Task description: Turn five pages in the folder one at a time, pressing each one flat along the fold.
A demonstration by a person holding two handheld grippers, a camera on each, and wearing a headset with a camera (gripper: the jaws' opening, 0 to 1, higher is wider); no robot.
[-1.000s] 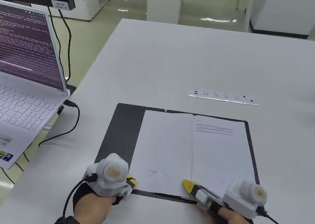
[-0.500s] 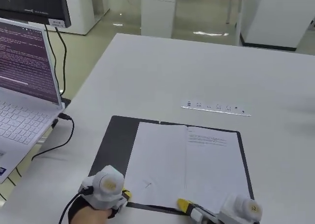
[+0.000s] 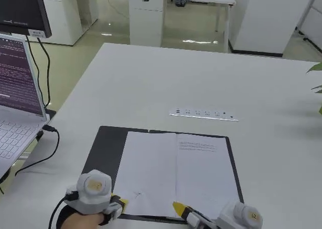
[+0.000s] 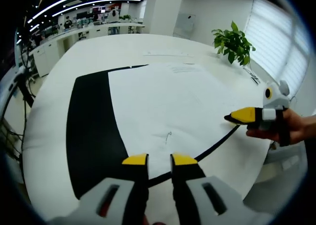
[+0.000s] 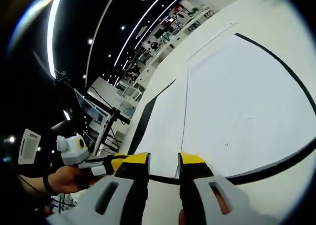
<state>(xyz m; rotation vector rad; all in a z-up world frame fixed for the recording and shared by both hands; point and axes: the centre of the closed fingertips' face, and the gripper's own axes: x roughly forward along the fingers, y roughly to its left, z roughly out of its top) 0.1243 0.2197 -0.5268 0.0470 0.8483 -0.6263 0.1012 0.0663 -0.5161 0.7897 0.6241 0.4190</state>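
Observation:
The black folder (image 3: 99,153) lies open on the white table, with a blank left page (image 3: 146,168) and a right page (image 3: 204,173) that has a few printed lines at its top. The fold (image 3: 176,173) runs between them. My left gripper (image 3: 121,203) hovers at the near edge of the left page (image 4: 163,101), its jaws (image 4: 159,159) slightly apart with nothing between them. My right gripper (image 3: 178,208) points at the folder's near edge close to the fold (image 5: 185,106). It is narrowly open (image 5: 163,158) and holds nothing.
An open laptop (image 3: 10,98) with a black cable (image 3: 45,148) stands at the left, under a monitor (image 3: 20,7). A white power strip (image 3: 204,113) lies beyond the folder. A potted plant (image 4: 232,44) sits at the table's far right edge.
The head camera has tilted up and shifted, so the folder sits lower and further left in the picture. Both grippers keep their places at the folder's near edge.

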